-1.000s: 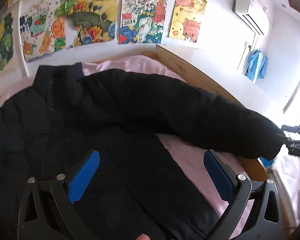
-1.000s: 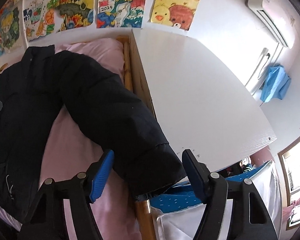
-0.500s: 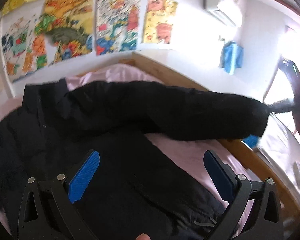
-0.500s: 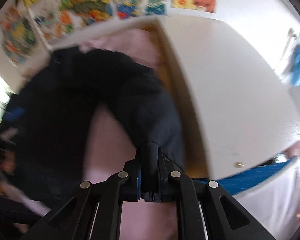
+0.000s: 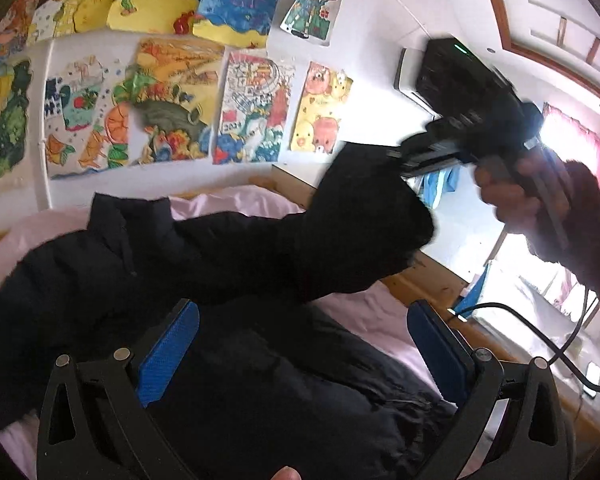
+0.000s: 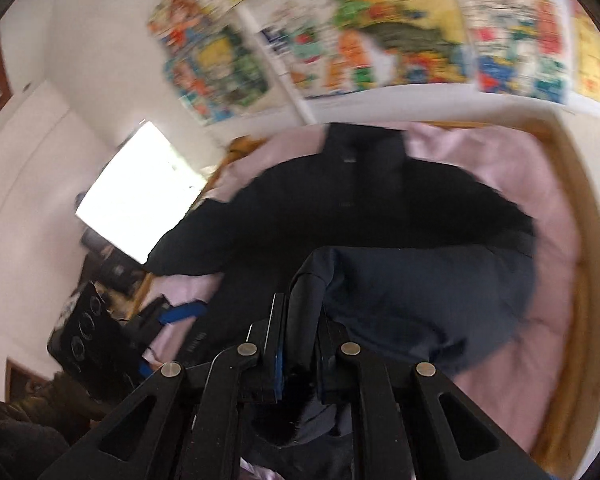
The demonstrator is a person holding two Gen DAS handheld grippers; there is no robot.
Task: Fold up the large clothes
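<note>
A large black padded jacket (image 5: 220, 320) lies spread on a bed with a pink sheet (image 5: 364, 312), collar toward the wall. My right gripper (image 6: 300, 316) is shut on the cuff of the jacket's sleeve (image 6: 420, 300) and holds it lifted and swung over the jacket body. In the left wrist view that sleeve (image 5: 356, 224) hangs raised from the right gripper (image 5: 404, 156), held by a hand (image 5: 516, 196). My left gripper (image 5: 300, 344) stands open above the jacket's lower front, nothing between its blue pads (image 5: 168, 352).
A wooden bed frame (image 5: 428, 276) edges the mattress on the right. Colourful drawings (image 5: 172, 104) cover the wall behind the bed. A black cable (image 5: 560, 344) trails near the left gripper's right finger. A bright window (image 5: 572, 148) lies at right.
The right gripper closed on the sleeve cuff, then lifted it and swung it up and over toward the jacket body. The left gripper rose and stayed open.
</note>
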